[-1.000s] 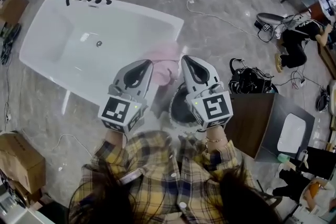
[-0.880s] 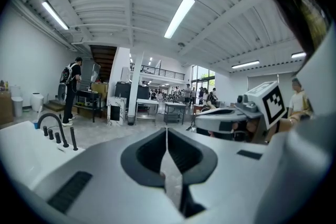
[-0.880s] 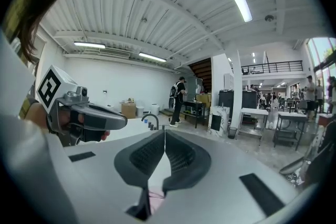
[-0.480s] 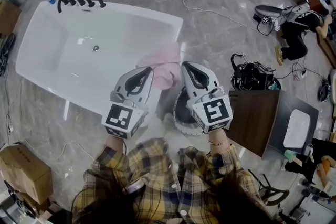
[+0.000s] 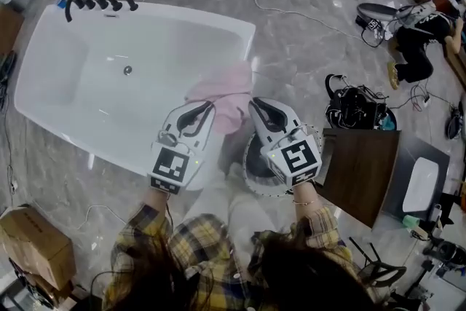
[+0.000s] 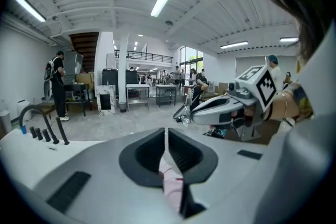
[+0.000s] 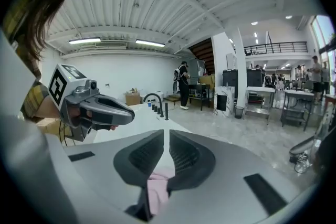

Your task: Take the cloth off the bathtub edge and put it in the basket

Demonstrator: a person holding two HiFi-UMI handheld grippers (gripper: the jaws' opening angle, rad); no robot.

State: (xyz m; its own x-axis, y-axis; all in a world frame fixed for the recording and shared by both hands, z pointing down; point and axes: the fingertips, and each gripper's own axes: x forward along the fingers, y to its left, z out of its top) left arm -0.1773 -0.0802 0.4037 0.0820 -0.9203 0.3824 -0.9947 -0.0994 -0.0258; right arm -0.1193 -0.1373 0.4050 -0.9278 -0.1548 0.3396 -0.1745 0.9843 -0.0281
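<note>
Hovering over bathtub [image 5: 182,11] edge: left tool [image 5: 201,111] jaws together, nothing clamped, tip just beside pink cloth [image 5: 222,91] draped on the rim. Right tool [image 5: 259,108] same, shut and empty. Best open both, bite a fold, lift clear, carry to basket [image 5: 247,175] below right tool. Only head view shows basket. Gripper views show just a pink sliver under shut jaws.
</note>
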